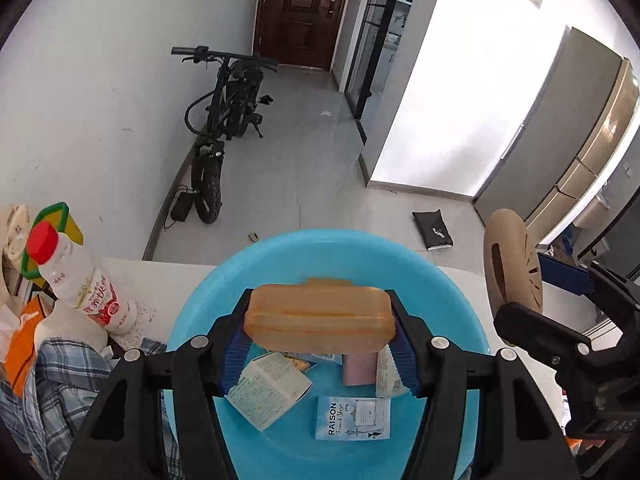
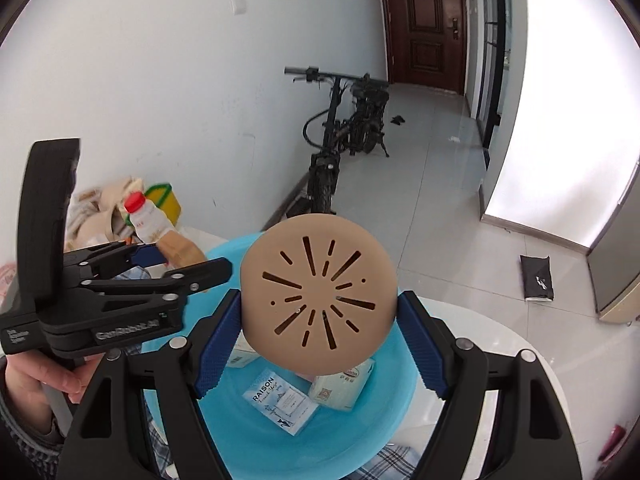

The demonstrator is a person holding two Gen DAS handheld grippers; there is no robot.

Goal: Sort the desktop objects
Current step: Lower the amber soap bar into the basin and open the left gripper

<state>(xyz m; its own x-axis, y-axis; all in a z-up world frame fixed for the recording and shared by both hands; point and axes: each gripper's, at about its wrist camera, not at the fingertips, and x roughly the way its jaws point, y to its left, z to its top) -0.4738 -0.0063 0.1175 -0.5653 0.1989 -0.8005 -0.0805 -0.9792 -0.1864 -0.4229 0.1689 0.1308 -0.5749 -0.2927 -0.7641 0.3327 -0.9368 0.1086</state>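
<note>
a: left wrist view first. what's the left gripper (image 1: 318, 330) got?

b: its blue pads are clamped on the ends of an amber case (image 1: 318, 319), held flat across the jaws, right above the blue basin (image 1: 208, 292).

a: anything in the basin?

b: packets on the bottom: a pale blue raison sachet (image 1: 353, 417), a cream leaflet-like pack (image 1: 269, 388), a small pink block (image 1: 359, 369) standing between them. the case hangs above these, not touching.

a: and the right gripper (image 2: 320, 322)?

b: in the right wrist view it's closed on the rim of a tan round disc (image 2: 319, 295) with slots cut in a sunburst. the disc stands upright, face to the camera, also over the basin. the left gripper shows at the left of that view, in a hand (image 2: 36, 380).

a: further out?

b: a white table (image 1: 168, 280) under the basin, plaid cloth (image 1: 60, 376) at the near left, a red-capped drink bottle (image 1: 80, 284) tilted beside it, a yellow basket with green rim (image 1: 64, 224) behind. beyond, a black bike (image 1: 224, 120) along the wall and a dark brown door (image 1: 304, 12) at the far end.
</note>
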